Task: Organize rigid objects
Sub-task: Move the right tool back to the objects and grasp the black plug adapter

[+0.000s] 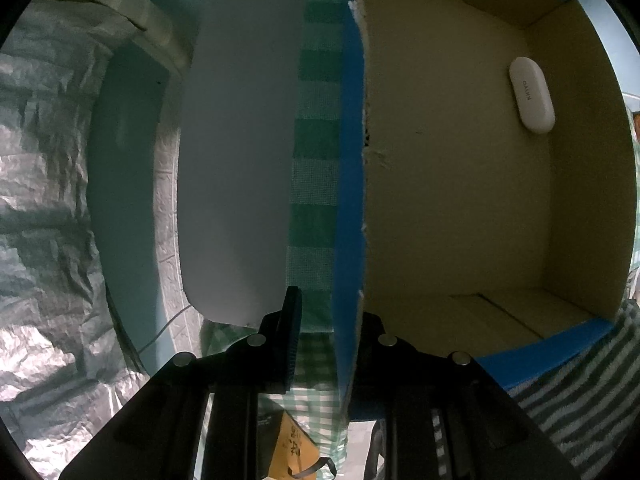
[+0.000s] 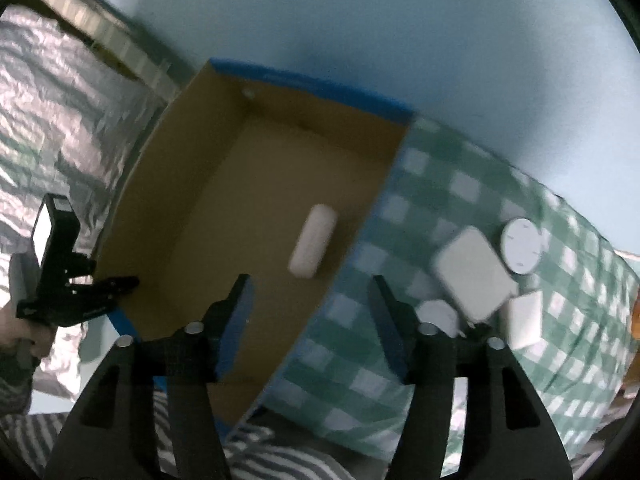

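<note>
Left wrist view: the left tool (image 1: 328, 320) points straight down and is clamped on the side wall of an open cardboard box (image 1: 460, 208), one finger outside the blue outer face, the other inside. The wall's top edge is torn and ragged. Inside the box, a white oval case (image 1: 531, 95) with faint lettering lies flat on the tan floor, close to the far right wall. Left of the box runs a strip of green checked cloth (image 1: 316, 184), and beside that stands a large pale grey panel (image 1: 240, 160). Crinkled silver foil (image 1: 44, 200) fills the far left. A grey striped towel (image 1: 580, 392) shows at the lower right.

Right wrist view: the picture is blurred. The right tool (image 2: 310, 320) hangs above the near right wall of the box (image 2: 224, 216), its fingers standing apart with nothing between them. The oval case (image 2: 313, 241) lies in the box beyond the fingertips, near the right wall. The left tool (image 2: 116, 284) pinches the box's left wall, and a hand (image 2: 28, 332) grips its handle. On the checked cloth (image 2: 400, 320) right of the box lie several white items close together: a round disc (image 2: 521, 245), a rounded square block (image 2: 472, 272), a smaller square piece (image 2: 524, 316) and a small round piece (image 2: 438, 316) partly hidden by the right finger.
</note>
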The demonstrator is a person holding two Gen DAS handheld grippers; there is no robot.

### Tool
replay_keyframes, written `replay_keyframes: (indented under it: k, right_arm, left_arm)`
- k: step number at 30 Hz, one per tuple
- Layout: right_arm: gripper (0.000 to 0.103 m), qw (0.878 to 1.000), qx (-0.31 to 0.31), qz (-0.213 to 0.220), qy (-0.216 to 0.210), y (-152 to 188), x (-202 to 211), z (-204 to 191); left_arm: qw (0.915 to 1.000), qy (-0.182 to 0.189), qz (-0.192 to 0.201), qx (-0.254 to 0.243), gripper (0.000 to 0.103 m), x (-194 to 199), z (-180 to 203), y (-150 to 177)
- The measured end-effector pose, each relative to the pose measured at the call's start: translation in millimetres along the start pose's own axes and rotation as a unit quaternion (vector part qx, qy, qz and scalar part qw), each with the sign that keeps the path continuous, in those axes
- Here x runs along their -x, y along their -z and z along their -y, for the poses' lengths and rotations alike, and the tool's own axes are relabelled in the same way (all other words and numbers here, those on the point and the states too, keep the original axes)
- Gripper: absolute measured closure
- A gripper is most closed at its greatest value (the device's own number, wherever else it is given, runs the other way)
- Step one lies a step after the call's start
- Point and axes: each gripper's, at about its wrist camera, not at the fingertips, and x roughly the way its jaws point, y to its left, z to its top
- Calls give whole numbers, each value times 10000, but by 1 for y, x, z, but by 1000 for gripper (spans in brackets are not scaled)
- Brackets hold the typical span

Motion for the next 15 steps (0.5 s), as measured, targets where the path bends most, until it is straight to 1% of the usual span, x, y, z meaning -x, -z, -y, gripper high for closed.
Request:
replay_keyframes:
  k: [3,6,11,15]
  right_arm:
    - [40,9998,-201,82,49,8,13,21]
    - [40,9991,-380,72,185,16,18,46]
    - [40,9969,-600,-107,489,37,9,94]
    - [40,9961,-495,-271,672,51,-2,118]
  left_arm:
    - [10000,-4,16,14,82,1,1,0]
    - [10000,-14,26,3,82,1,3,1]
    - [10000,-52,20,-2,82,0,5,1]
    - [10000,-81,27,-50,82,1,8,1]
